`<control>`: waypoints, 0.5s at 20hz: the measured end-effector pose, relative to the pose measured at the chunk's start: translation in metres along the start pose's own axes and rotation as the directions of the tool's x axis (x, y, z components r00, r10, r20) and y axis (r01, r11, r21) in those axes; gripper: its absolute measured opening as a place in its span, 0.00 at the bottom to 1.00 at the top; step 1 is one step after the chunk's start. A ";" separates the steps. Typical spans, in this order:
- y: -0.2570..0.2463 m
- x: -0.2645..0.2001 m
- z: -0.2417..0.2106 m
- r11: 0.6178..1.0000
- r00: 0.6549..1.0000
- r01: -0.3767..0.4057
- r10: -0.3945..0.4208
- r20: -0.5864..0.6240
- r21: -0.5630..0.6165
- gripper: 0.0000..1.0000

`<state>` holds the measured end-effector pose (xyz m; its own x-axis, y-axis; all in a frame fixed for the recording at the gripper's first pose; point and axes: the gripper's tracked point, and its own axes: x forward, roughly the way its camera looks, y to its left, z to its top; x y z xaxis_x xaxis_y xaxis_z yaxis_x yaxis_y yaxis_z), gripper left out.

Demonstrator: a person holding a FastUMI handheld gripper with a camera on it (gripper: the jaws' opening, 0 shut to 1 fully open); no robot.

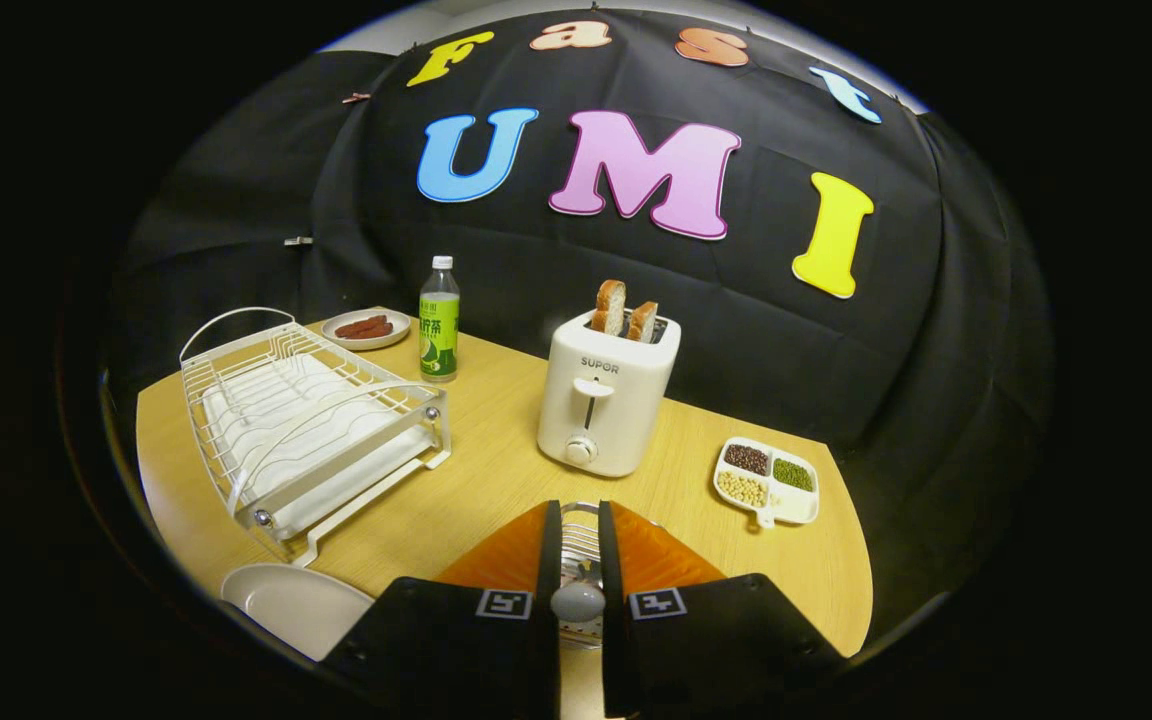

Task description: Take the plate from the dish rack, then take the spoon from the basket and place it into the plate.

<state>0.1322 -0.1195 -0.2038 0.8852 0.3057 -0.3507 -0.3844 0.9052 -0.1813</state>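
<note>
Pale wooden surface (496, 480) against a black cloth booth wall, carrying a white wire dish rack (308, 420), a white round plate (296, 603) just beside the rack's near corner, and a white two-slot toaster (606, 400) marked "SUPOR" with two bread slices. Behind the rack, a green-labelled bottle (439, 320), label too small to read. Gripper (578, 560) jaws narrow, pressed on a metal spoon (577, 600) above a wire basket (581, 535).

We see a white-coated wire rack (311, 420), a glossy plate (291, 600), a smooth wood-grain desk (496, 470), and a matt plastic toaster (606, 400).
</note>
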 end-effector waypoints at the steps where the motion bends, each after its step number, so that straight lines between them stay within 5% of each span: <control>1: -0.002 -0.001 0.002 1.000 1.000 0.002 -0.002 -0.001 0.009 0.20; 10: -0.012 -0.028 0.058 0.999 0.997 -0.025 0.021 0.073 0.046 0.18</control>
<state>0.1270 -0.1223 -0.1383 0.8936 0.3455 -0.2867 -0.3937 0.9099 -0.1305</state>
